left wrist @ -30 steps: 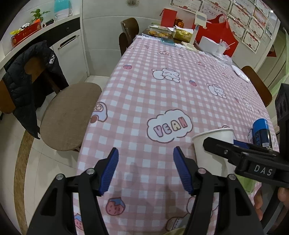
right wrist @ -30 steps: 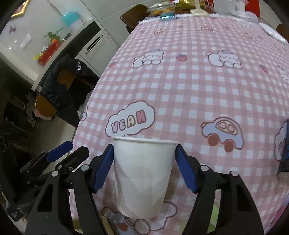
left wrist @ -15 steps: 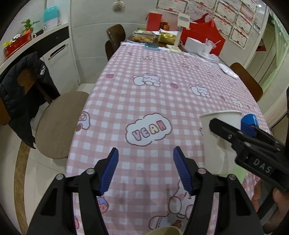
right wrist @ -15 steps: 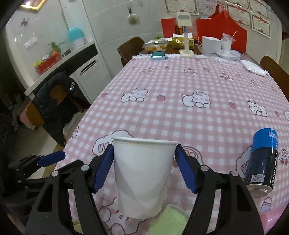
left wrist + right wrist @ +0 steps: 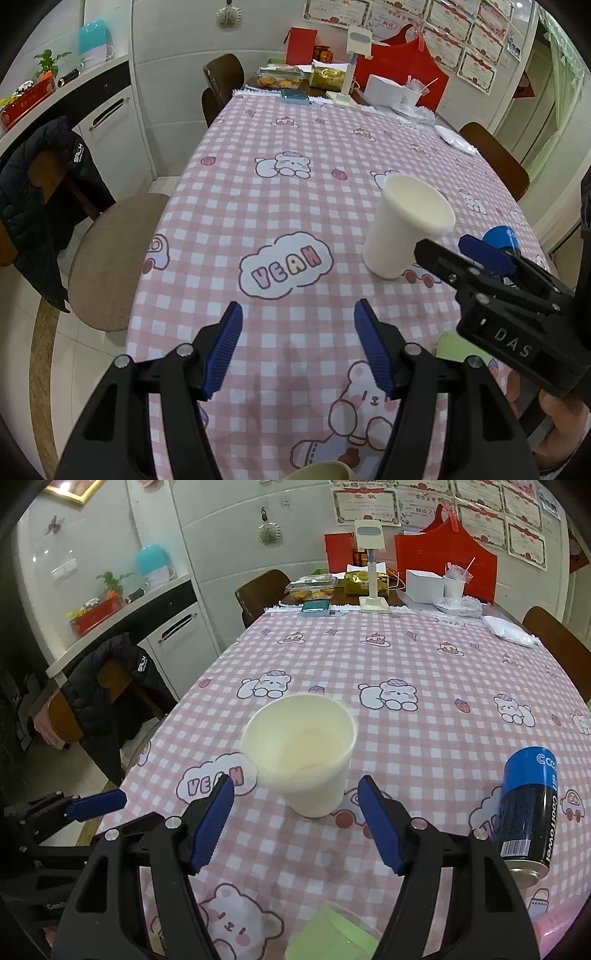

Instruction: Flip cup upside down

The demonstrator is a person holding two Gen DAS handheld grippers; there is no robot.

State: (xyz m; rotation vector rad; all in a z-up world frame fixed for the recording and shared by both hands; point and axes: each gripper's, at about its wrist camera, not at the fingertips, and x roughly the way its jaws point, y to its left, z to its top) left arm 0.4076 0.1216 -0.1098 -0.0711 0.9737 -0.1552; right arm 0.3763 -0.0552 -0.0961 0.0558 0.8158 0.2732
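Standing mouth-up on the worktop (image 5: 424, 686), white paper cup (image 5: 310, 753) sits just ahead of the right gripper (image 5: 295, 823), roughly centred between its two blue fingers (image 5: 212, 823) but beyond the tips, not touched by either. Right fingers spread wide, released, nothing between them. Cup looks slightly blurred at the rim; inside looks empty. In the left wrist view same cup (image 5: 406, 229) is ahead and to the right of the left gripper (image 5: 297, 350), well apart from its fingers (image 5: 223, 350), base on the checked cloth beside the "VEAN" cloud print (image 5: 286, 266). Left fingers also spread apart, released, holding nothing, hovering over the pink checked cloth near the worktop's near edge. Right gripper body shows in the left view at right, its blue finger (image 5: 484, 251) just behind the cup. Left gripper shows in the right view at far left, low, one blue finger (image 5: 98, 803) pointing toward the cup but apart from it. Blue and black can (image 5: 526, 808) stands upright to the right of the right fingers, near but not touching. Green item (image 5: 332, 938) below the right fingers at frame bottom, partly cut off, cannot tell what it is. Chair with dark jacket (image 5: 107, 694) left of the worktop. Person's hand (image 5: 561, 413) partly visible under the right gripper body.
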